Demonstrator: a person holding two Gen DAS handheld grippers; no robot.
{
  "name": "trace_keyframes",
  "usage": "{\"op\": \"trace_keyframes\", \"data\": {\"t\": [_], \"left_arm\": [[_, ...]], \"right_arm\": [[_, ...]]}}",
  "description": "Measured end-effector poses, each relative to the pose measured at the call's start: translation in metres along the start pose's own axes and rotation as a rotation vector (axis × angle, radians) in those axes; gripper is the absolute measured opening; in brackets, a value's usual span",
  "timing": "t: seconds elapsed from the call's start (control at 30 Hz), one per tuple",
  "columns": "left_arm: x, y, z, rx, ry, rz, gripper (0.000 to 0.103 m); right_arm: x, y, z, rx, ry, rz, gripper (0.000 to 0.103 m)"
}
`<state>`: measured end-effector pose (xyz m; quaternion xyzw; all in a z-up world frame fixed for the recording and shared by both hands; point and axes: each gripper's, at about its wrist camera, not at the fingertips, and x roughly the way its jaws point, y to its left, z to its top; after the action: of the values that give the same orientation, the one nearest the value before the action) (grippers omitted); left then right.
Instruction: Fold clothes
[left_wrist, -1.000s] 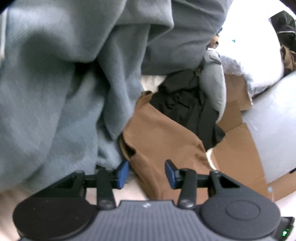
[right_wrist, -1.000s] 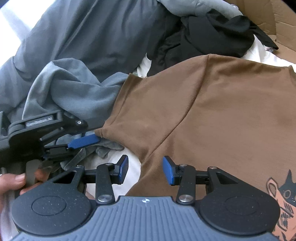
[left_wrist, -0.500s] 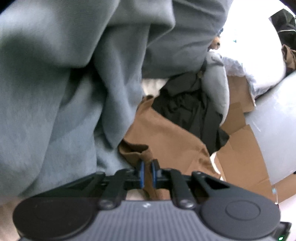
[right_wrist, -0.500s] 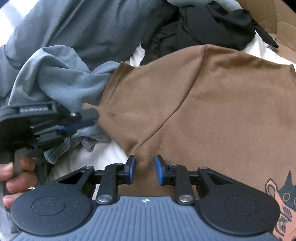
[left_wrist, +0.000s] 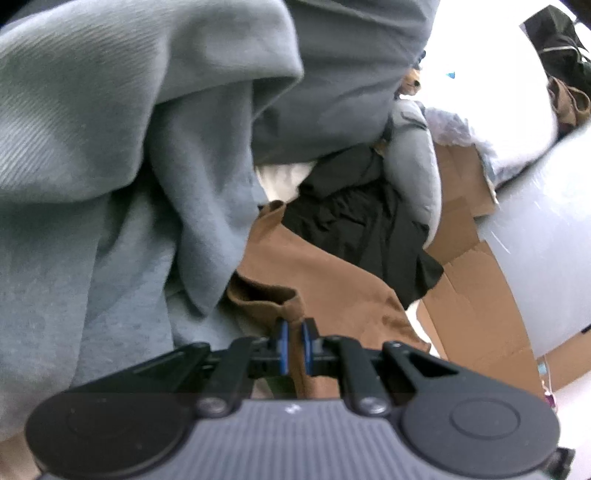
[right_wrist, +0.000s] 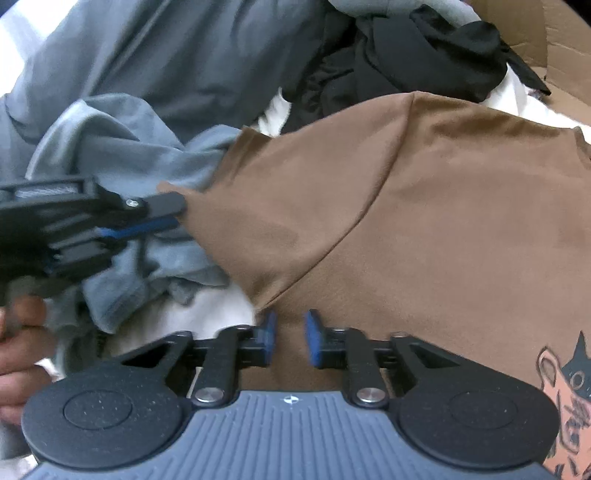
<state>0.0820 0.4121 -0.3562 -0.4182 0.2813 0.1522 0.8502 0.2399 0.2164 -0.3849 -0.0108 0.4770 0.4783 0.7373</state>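
Note:
A brown T-shirt (right_wrist: 424, 221) with a cartoon print (right_wrist: 565, 387) lies spread over a pile of clothes. My right gripper (right_wrist: 290, 332) is at its lower hem, its jaws closing on the brown cloth that fills the narrow gap between the blue pads. At the shirt's left edge my left gripper (right_wrist: 177, 210) is shut on the sleeve. In the left wrist view that gripper (left_wrist: 293, 339) pinches a raised fold of the brown T-shirt (left_wrist: 325, 280).
A bulky grey sweatshirt (left_wrist: 110, 147) hangs close over the left side and lies beside the shirt (right_wrist: 122, 155). A black garment (right_wrist: 406, 55) is bunched behind. A cardboard box (left_wrist: 465, 295) holds the pile. A person's hand (right_wrist: 18, 343) grips the left tool.
Both grippers went from open to closing on the brown T-shirt, the left on the sleeve fold, the right on the hem. The sleeve edge has lifted slightly.

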Motion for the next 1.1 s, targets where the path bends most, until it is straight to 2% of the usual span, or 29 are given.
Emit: {"op": "trace_keyframes", "data": {"t": [0.4, 0.57, 0.8, 1.1], "left_arm": [[-0.007, -0.007, -0.002, 0.054, 0.024, -0.022, 0.009], [-0.01, -0.017, -0.007, 0.089, 0.043, -0.059, 0.008], [-0.005, -0.047, -0.027, 0.198, 0.122, -0.142, 0.008], [0.0, -0.059, -0.045, 0.262, 0.186, -0.158, 0.008]], "right_arm": [[0.018, 0.01, -0.003, -0.003, 0.016, 0.002, 0.0], [0.028, 0.011, -0.002, -0.021, 0.032, -0.001, 0.0], [0.028, 0.011, -0.006, -0.042, 0.025, 0.0, 0.001], [0.027, 0.0, -0.013, 0.007, -0.016, 0.037, 0.005]]}}
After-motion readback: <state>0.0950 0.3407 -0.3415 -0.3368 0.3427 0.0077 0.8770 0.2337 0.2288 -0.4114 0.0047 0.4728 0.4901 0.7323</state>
